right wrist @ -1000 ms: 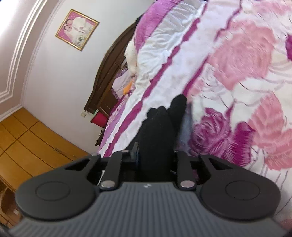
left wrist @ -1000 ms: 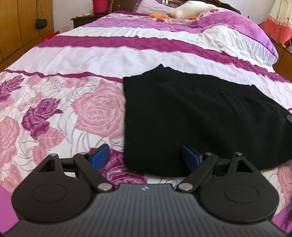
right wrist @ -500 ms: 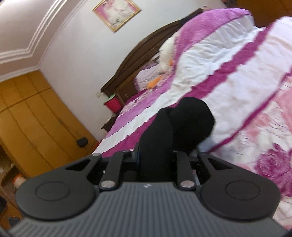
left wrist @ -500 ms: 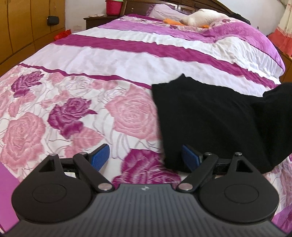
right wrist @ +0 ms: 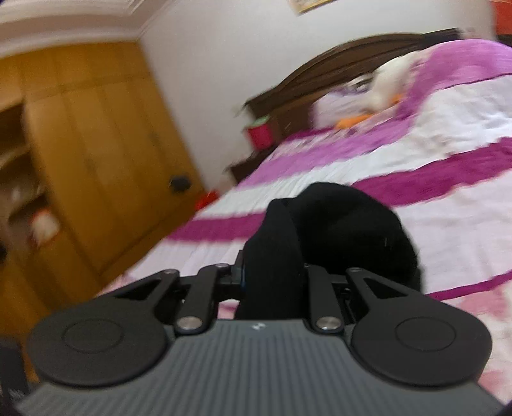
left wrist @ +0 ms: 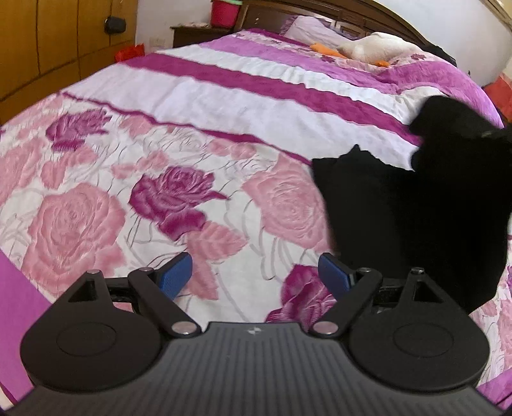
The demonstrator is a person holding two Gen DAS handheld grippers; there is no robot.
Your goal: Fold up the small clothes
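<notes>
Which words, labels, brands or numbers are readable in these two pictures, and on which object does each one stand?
No readable text in either view.
Left gripper: a small pale logo mark on its body, no letters.
Right gripper: the same small mark, no letters.
Black garment: no label shows.
Framed picture: cut off and blurred.

The bedspread (left wrist: pixel 198 96) is patterned in white, magenta and lilac stripes, with pink and deep purple roses printed on white nearer the camera; the garment (left wrist: pixel 400 217) is seen as plain black, without any visible print; the left gripper (left wrist: pixel 256 275) is finished in black with 2 blue pads (left wrist: pixel 176 275); the right gripper (right wrist: pixel 272 278) is black as well; the wardrobe (right wrist: pixel 96 144) is shown in honey-yellow wood; the headboard (right wrist: pixel 336 60) is dark brown; the bucket (left wrist: pixel 224 12) is red; the soft toy (left wrist: pixel 377 48) is cream with orange parts.
</notes>
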